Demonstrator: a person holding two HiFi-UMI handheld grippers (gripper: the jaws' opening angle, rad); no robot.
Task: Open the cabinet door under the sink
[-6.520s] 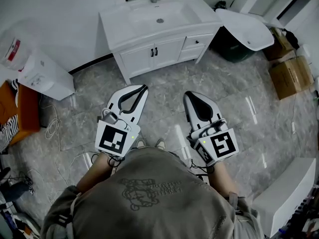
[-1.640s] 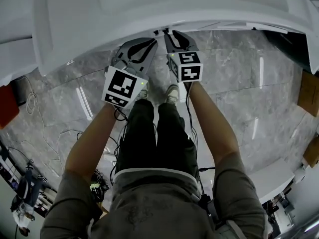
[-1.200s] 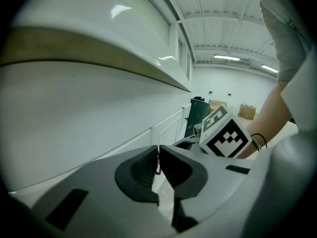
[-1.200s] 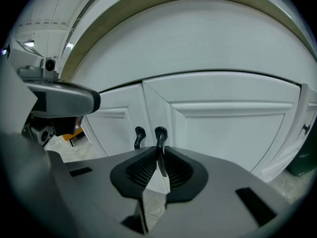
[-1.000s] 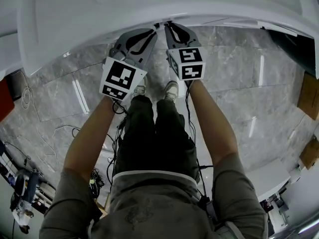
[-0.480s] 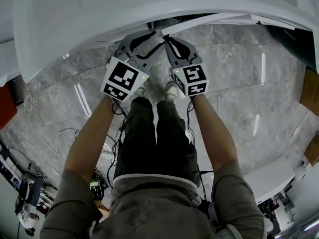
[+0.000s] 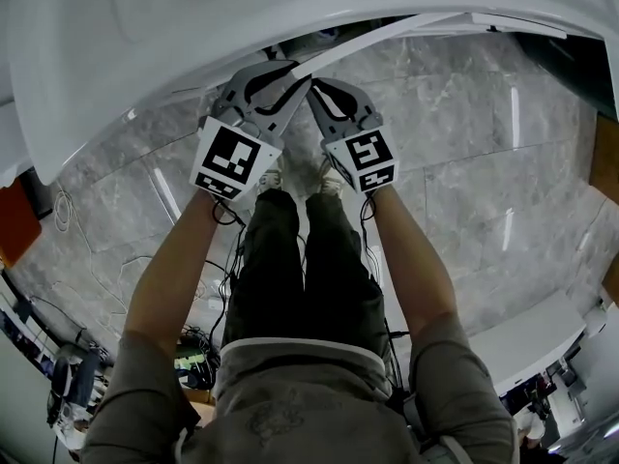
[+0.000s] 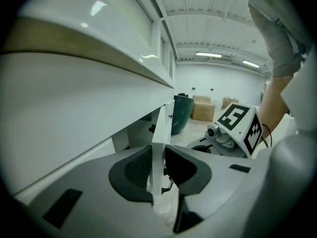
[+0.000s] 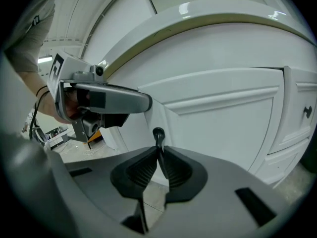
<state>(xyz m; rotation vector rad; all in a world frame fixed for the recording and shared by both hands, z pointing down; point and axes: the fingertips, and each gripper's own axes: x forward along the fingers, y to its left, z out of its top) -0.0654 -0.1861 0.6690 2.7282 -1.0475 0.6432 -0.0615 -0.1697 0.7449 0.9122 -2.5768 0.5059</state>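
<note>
- While you lean over the sink cabinet, its doors sit below the front rim, and the left-hand door is swung ajar.
- Your left gripper has its jaws closing on that door's free edge, which stands upright between the pads and against them.
- Your right gripper has its jaws clenched on the black handle of the right-hand door.
- Both grippers sit close together above the grey stone floor.
</note>
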